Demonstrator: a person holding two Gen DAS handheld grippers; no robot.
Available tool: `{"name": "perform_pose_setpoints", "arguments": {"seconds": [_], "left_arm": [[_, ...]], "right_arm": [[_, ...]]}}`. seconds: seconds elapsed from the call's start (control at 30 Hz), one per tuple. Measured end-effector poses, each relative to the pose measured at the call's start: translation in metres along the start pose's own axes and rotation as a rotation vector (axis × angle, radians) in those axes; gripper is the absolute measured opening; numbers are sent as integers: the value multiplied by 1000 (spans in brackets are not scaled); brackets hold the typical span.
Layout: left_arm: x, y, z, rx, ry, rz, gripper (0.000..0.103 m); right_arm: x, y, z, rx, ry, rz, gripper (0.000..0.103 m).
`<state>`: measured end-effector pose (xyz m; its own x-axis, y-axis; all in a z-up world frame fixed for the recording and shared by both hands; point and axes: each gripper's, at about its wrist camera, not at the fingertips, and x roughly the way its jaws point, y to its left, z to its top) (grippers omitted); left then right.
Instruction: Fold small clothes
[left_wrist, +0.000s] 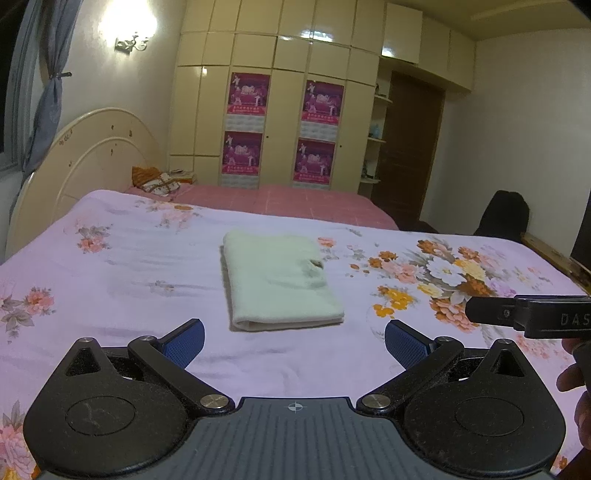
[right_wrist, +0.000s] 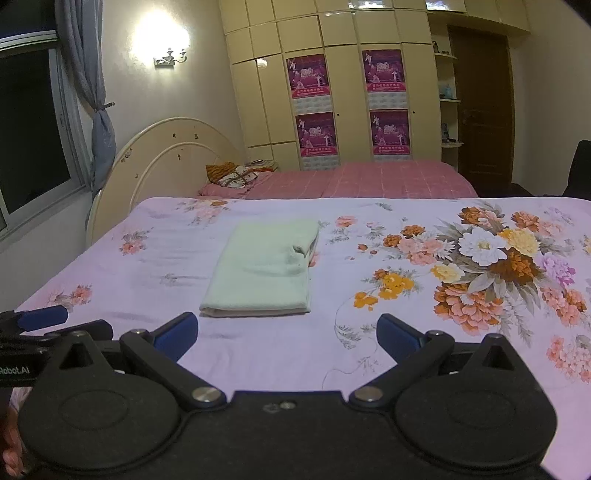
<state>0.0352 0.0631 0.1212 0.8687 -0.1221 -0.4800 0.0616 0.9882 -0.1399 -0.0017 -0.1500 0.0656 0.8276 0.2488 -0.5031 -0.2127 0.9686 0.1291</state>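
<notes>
left tool (left_wrist: 294, 341): fingers spread, holding nothing, low over the bed
right tool (right_wrist: 287, 334): fingers spread, holding nothing, beside the left one
bed (right_wrist: 258, 354): lilac floral sheet, big flower print on right
towel (left_wrist: 277, 280): pale green, folded to a neat rectangle, flat on sheet mid-bed, just ahead of both tools, touching neither
room: second bed with pink cover (left_wrist: 295, 201), cream wardrobe (left_wrist: 288, 110) with purple posters, lit wall lamp (right_wrist: 170, 55), brown door (right_wrist: 480, 103)
</notes>
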Motion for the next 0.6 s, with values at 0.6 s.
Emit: {"name": "perform_pose_setpoints", "arguments": {"seconds": [0.6], "left_arm": [[5,2,2,7,-4,6,103]], "right_arm": [[4,4,8,1,-19,-3,102]]}}
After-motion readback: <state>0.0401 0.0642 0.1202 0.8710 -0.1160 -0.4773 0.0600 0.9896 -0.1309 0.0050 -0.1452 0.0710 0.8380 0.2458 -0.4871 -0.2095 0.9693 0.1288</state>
